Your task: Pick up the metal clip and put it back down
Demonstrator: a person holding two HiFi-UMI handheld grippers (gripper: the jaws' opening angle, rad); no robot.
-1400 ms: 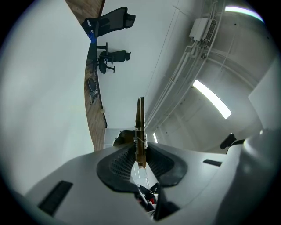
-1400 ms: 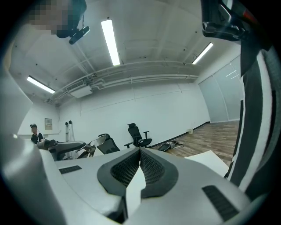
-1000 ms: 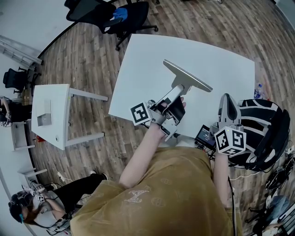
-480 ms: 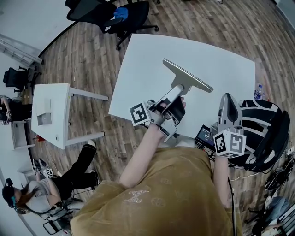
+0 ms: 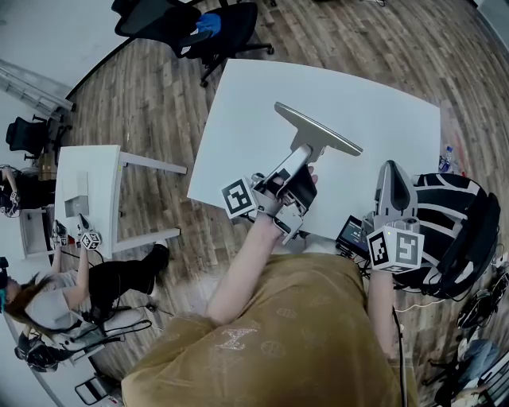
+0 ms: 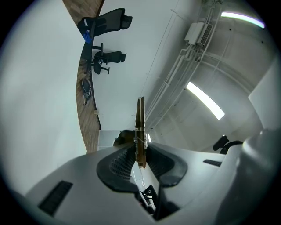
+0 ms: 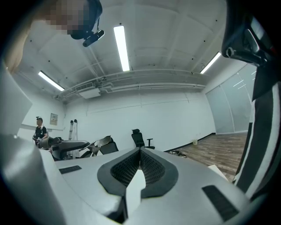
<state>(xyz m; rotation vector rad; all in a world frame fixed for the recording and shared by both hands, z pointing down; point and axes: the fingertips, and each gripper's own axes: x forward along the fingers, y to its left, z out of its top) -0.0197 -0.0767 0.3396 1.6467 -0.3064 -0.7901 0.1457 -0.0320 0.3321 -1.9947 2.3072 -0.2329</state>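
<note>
Left gripper (image 6: 140, 161): jaws narrowly parted, clamped on metal clip (image 6: 140, 125), which projects ahead of them. Right gripper (image 7: 139, 163): jaws together, empty.

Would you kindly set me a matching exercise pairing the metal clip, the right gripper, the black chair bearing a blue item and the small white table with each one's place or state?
Things: 1 metal clip; 2 right gripper; 3 black chair bearing a blue item; 4 small white table.
States: A jaws together, empty; B beyond the far edge of the big table; C clamped in the left gripper; D left of the big table.
Pairs: 1-C, 2-A, 3-B, 4-D.
</note>
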